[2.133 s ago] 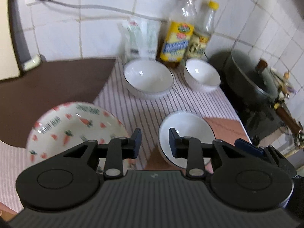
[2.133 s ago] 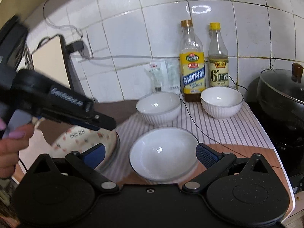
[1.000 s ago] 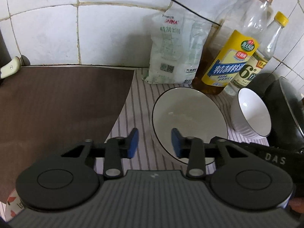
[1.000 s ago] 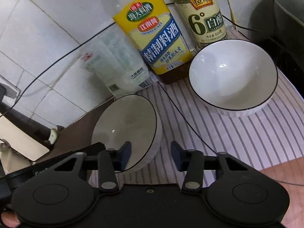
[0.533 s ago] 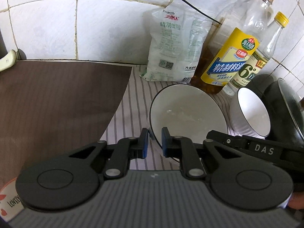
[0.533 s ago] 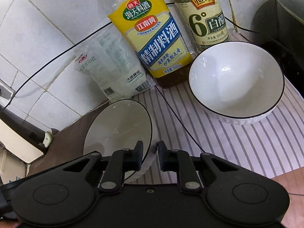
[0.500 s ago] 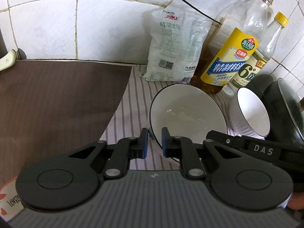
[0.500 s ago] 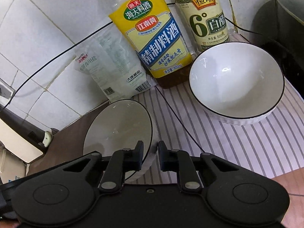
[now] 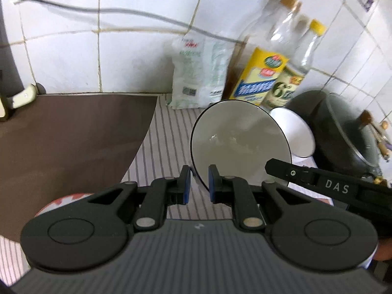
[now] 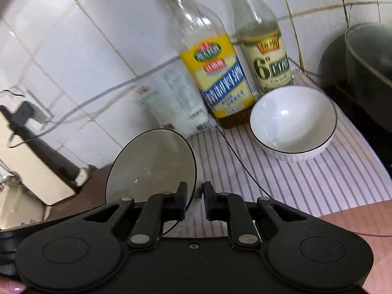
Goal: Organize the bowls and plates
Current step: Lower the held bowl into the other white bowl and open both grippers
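Note:
A large white bowl with a black rim (image 9: pixel 238 142) is held between both grippers and is lifted, tilted, above the striped cloth (image 9: pixel 166 134). My left gripper (image 9: pixel 198 182) is shut on its left rim. My right gripper (image 10: pixel 195 197) is shut on its right rim; the bowl shows in the right wrist view (image 10: pixel 152 164). A smaller white bowl (image 10: pixel 292 121) stands on the cloth beside the bottles, also seen in the left wrist view (image 9: pixel 297 132). A carrot-patterned bowl (image 9: pixel 61 201) peeks out at the lower left.
Two bottles (image 10: pixel 215 56) (image 10: pixel 264 44) and a white bag (image 9: pixel 198 73) stand against the tiled wall. A dark pot with a lid (image 9: pixel 343 127) sits at the right. A brown mat (image 9: pixel 68 142) lies at the left. A thin cable (image 10: pixel 245 164) crosses the cloth.
Both grippers closed on the large bowl's rim and have now raised it off the cloth, tilting it. The views have pulled back and up.

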The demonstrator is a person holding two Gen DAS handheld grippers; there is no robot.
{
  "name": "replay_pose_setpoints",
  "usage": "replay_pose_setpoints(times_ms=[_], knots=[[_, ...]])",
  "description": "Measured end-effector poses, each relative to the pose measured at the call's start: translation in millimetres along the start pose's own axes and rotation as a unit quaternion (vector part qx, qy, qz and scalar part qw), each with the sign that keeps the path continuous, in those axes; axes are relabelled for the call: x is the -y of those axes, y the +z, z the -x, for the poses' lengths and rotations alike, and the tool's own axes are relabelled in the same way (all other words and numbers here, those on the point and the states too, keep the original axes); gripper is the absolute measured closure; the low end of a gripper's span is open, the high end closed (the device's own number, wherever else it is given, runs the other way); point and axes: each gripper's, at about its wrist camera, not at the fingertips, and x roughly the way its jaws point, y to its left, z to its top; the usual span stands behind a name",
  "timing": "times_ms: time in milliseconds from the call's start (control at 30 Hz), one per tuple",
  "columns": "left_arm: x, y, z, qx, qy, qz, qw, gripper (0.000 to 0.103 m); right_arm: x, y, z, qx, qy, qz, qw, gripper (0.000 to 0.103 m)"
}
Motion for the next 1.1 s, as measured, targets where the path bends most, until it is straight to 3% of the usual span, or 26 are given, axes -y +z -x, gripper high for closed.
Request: replay_pose_setpoints(times_ms=[267,433,800,1100], knots=[[23.5,-12.4,61.1,0.018,-0.009,-0.019,0.9996,0.090,-12.7,-11.8,67.5,0.032,0.018,0.012,0.999,0.085],[34.7,-24.8,77.9,0.016,-0.018,-0.027,0.9993,0.089,-5.0,-26.1,93.3,0.044,0.028,0.005,0.999,0.085],[52.8,-61.3,58.1,-0.031,-0.012,-0.048,0.9983,0.090,21.8,-63.4,102.4,0.032,-0.004,-0.003,0.999,0.085],[53.4,-79.2,31.0,-0.070,0.005,-0.058,0.9958,0.090,27.2,-83.1,87.6,0.028,-0.031,0.036,0.998,0.085]])
